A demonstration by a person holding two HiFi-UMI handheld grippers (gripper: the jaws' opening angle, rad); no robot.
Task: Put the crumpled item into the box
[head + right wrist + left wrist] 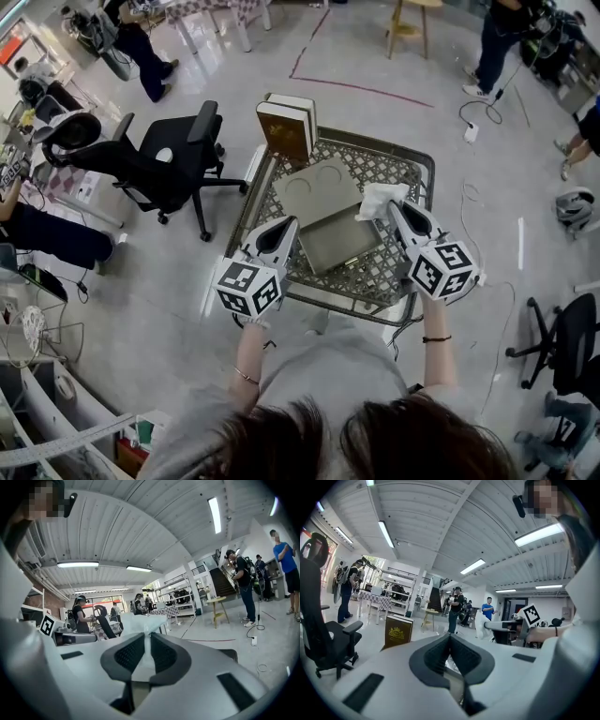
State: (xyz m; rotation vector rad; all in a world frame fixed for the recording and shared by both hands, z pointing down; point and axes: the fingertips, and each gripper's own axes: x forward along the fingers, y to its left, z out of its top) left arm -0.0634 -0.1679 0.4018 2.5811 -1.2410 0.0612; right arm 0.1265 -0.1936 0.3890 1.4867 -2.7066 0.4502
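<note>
A white crumpled item (378, 200) is pinched in my right gripper (395, 208), which is shut on it above the back right corner of the open grey box (339, 239). In the right gripper view the crumpled item (139, 623) sticks up between the dark pads of the right gripper (147, 638). My left gripper (285, 226) hovers at the box's left side. Its jaws meet at the tip of the left gripper (450, 636) with nothing between them. The box's flat lid (313, 190) lies just behind the box.
Box and lid rest on a metal mesh table (380, 167). Two upright brown books (287, 126) stand at its far left edge. A black office chair (155, 161) stands to the left. Cables lie on the floor to the right, and people stand farther off.
</note>
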